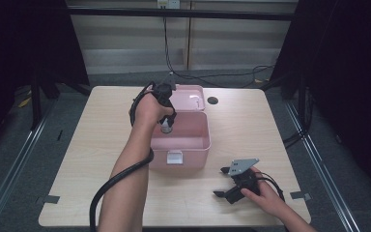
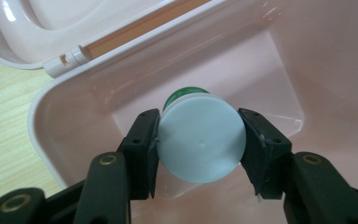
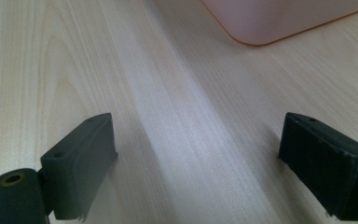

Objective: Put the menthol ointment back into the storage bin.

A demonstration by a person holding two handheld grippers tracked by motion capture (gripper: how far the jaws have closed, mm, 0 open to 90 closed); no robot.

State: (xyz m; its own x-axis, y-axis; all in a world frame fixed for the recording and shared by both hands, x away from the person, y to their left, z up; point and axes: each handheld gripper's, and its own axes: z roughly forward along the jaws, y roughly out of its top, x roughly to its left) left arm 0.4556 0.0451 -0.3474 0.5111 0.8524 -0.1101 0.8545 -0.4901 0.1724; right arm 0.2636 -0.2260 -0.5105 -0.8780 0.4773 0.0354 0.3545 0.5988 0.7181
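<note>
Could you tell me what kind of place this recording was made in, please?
Probably a lab recording booth: a bare wooden table ringed by black curtains, floor rails, and cables trailing along the back wall.

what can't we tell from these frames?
- Bottle label and body: left gripper view looks at its white end, which hides all but a green sliver.
- Whether the bottle touches the pink box floor: hidden beneath it; too small in the high view.
- Box contents, high view: left hand covers part of the interior.

No readable text, label, brand, number or sign anywhere
</note>
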